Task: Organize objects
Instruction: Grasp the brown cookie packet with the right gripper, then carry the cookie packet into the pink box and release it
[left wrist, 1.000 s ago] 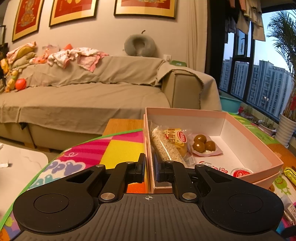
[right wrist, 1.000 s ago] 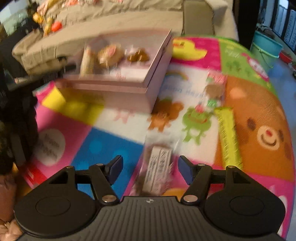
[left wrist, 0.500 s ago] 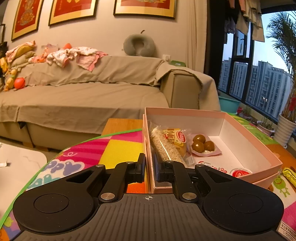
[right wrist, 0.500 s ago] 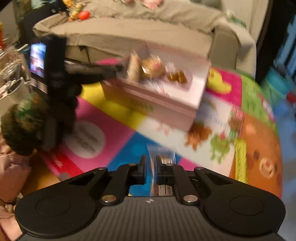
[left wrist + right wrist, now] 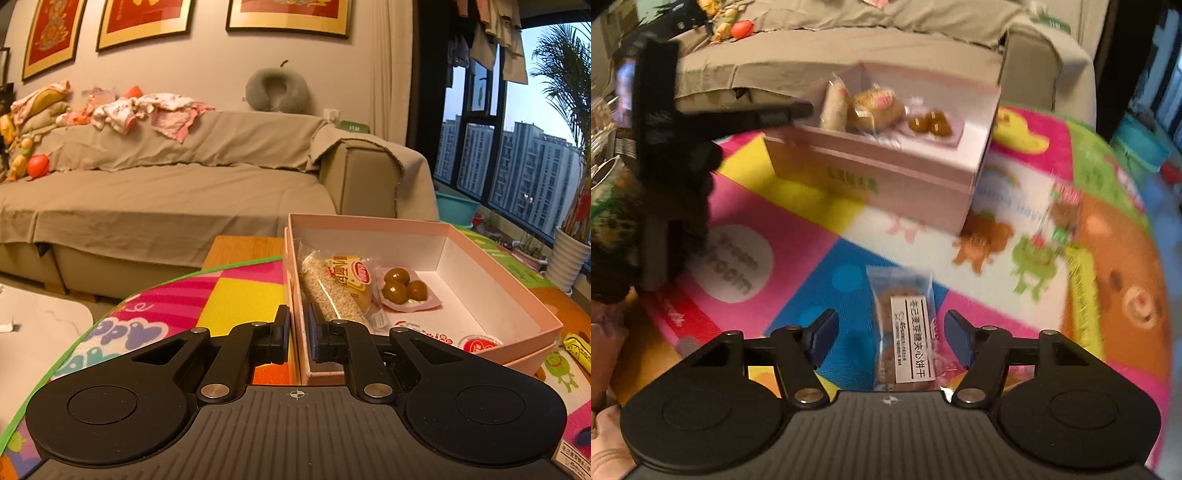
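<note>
In the lower middle, right wrist view: a wrapped biscuit packet (image 5: pixel 905 332) with a white label lies lengthwise between the fingers of the right gripper (image 5: pixel 890 334), over the blue patch of the play mat (image 5: pixel 738 258).
Right jaws: about half open. They have just been opening, and the packet lies between them with a gap on each side, so the pads are not pressing on it.
Left jaws, lower centre of the left wrist view: the left gripper (image 5: pixel 298 325) is closed to a narrow slit, with the near left wall of the pink box (image 5: pixel 369 225) pinched between its pads.
Pink box: open-topped, in the upper middle of the right wrist view, on the mat in front of the sofa (image 5: pixel 166 206).
Box contents: a grain bar packet (image 5: pixel 328 291), a bun packet (image 5: pixel 354 277) and a pouch of brown balls (image 5: pixel 402 290) lie along its left end. The right end is mostly bare.
Still on the mat: a long yellow packet (image 5: pixel 1082 295) and a small blurred one at the right of the right wrist view.
Step in hand: by my reading, getting the biscuit packet into the box while the left gripper steadies it. The packet is not gripped now.
Next move calls for: closing squarely on the packet's long sides, lifting it over the box's near wall and setting it in the bare part.
Caution: the wrapper is thin and slippery, so a shallow pinch may slide off.
</note>
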The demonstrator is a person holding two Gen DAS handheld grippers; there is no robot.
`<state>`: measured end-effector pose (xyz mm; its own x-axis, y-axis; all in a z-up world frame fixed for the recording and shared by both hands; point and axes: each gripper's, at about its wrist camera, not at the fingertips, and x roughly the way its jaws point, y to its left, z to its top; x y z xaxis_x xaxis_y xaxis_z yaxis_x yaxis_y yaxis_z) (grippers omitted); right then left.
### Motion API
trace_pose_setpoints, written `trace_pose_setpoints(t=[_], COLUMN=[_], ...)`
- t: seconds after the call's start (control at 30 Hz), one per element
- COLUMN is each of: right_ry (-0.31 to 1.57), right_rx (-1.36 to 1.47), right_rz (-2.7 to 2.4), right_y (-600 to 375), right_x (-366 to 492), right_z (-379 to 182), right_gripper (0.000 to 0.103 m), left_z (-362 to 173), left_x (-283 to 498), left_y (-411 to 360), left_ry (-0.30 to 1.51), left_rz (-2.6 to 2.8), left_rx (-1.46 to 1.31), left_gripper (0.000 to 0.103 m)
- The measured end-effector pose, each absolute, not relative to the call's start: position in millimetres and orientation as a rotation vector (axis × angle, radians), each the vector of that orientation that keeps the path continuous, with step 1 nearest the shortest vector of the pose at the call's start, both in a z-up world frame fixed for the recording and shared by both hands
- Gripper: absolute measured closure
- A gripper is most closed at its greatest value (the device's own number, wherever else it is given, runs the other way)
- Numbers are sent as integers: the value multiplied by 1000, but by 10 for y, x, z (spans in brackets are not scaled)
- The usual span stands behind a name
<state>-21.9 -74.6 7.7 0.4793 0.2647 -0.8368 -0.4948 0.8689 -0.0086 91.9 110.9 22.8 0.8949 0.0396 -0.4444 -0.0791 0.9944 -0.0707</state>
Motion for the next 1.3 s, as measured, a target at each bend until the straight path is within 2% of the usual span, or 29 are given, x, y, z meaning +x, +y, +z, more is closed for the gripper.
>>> trace_pose_setpoints(t=[0.13,0.2,0.3,0.47,0.7,0.8,0.87,1.03,1.23,1.3], right_ry=[954,937,941,891,587,529,533,631,697,714], right_rx=[-200,-234,-271,-270,-160,-81,-30,-7,37,61], right_rz=[456,475,515,546,555,547,536,493,461,463], right_y=[-800,-743,-656,-626,-591,-513,-424,-127,-39,-70], right_x=[-145,-220,-344,-479,-381,-107,118,640,899,929], right_z=[-49,-37,-2,225,1275,1518,1519,1126,714,635], right_gripper=[36,62,67,67,67,67,67,67,66,63], left_z=[232,238,240,241,242,241,241,237,235,236], left_x=[925,929,931,935,940,940,943,943,945,943], left_y=[1107,1111,1112,1113,1115,1115,1113,1121,1119,1122], left_ry=[458,456,457,457,456,457,457,457,457,456], left_rz=[62,62,61,61,61,61,60,55,54,55], left_rx=[-86,-85,-85,-87,-87,-89,-89,-94,-96,-94], left_gripper=[90,90,90,90,90,90,90,90,90,90])
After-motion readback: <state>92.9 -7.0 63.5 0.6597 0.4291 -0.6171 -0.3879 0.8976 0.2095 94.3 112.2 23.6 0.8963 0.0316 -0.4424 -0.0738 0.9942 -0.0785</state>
